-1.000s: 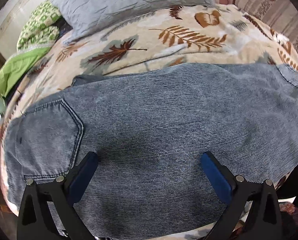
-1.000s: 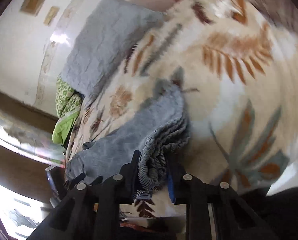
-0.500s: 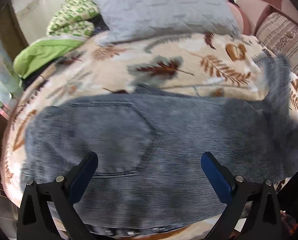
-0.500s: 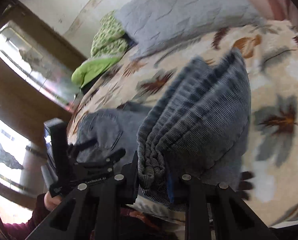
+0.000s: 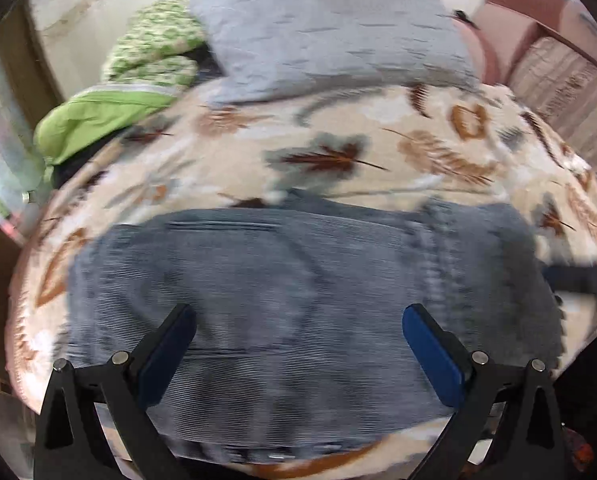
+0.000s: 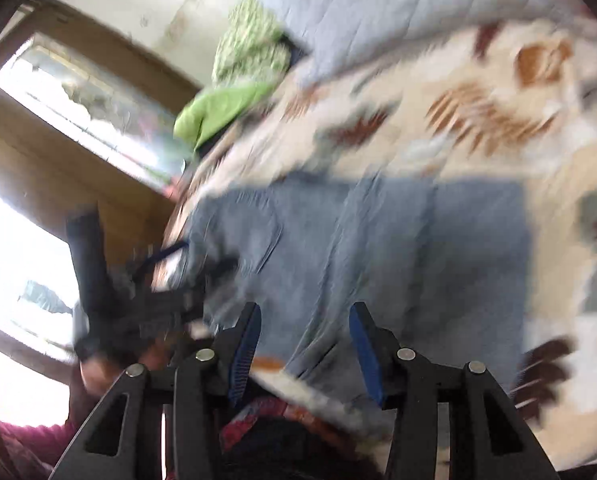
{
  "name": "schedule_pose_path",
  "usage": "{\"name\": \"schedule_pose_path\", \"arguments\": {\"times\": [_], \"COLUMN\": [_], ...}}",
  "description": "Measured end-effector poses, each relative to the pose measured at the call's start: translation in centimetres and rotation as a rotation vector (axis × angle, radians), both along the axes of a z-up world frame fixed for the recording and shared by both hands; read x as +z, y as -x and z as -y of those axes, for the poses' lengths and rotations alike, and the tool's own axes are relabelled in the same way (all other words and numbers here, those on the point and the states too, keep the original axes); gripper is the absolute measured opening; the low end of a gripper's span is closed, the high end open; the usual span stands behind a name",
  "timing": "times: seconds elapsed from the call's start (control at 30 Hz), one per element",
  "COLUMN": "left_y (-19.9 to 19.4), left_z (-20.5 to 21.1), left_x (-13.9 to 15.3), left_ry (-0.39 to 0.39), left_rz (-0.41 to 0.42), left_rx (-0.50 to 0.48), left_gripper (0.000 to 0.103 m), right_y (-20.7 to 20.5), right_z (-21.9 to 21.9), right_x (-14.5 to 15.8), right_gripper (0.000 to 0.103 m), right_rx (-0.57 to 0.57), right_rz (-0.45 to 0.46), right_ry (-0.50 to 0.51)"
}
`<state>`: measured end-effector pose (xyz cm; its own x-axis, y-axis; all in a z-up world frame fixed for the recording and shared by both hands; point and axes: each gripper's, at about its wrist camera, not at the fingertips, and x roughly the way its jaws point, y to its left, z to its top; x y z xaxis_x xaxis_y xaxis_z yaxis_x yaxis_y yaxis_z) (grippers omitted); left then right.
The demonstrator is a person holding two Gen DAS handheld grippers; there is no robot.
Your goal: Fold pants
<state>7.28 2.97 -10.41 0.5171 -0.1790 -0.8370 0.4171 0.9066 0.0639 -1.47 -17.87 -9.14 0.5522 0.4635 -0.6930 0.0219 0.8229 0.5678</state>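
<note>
Grey-blue corduroy pants [image 5: 298, 300] lie folded across on the leaf-patterned bedspread [image 5: 338, 152], the leg end laid back over the upper part with a fold edge on the right. My left gripper [image 5: 298, 328] hovers open above the pants, nothing between its blue pads. In the right wrist view the pants [image 6: 398, 248] lie flat and blurred below my right gripper [image 6: 304, 328], whose jaws are opening with the cloth lying loose beneath them, not pinched. The left gripper [image 6: 170, 276] shows there at the left, held by a hand.
A grey quilted pillow [image 5: 330, 36] lies at the head of the bed, green bedding [image 5: 138, 80] beside it on the left. A striped sofa [image 5: 558, 72] stands at the far right. A window and wooden frame [image 6: 78, 120] are beyond the bed's left edge.
My right gripper carried the bunched leg end leftward over the pants and has let it go; the cloth now lies flat. My left gripper has risen and drawn back.
</note>
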Motion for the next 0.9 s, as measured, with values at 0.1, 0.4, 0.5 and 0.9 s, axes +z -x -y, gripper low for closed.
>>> {"name": "schedule_pose_path", "arguments": {"times": [0.1, 0.4, 0.5, 0.9], "left_y": [1.1, 1.1, 1.5, 2.5], "left_z": [2.9, 5.3, 4.4, 0.7], "left_x": [-1.2, -4.9, -3.3, 3.1], "left_ry": [-0.016, -0.093, -0.099, -0.076], "left_rz": [-0.024, -0.081, -0.017, 0.164], "left_rx": [-0.055, -0.057, -0.033, 0.068], "left_gripper": [0.103, 0.103, 0.103, 0.103], "right_y": [-1.9, -7.3, -6.7, -9.2], "right_z": [1.9, 1.5, 1.3, -2.7], "right_x": [-1.0, -5.4, -3.5, -5.4], "right_gripper": [0.043, 0.026, 0.026, 0.029], "right_rx": [-0.097, -0.069, -0.047, 0.0], "right_rz": [-0.038, -0.18, -0.14, -0.162], "right_ry": [0.058, 0.237, 0.235, 0.275]}}
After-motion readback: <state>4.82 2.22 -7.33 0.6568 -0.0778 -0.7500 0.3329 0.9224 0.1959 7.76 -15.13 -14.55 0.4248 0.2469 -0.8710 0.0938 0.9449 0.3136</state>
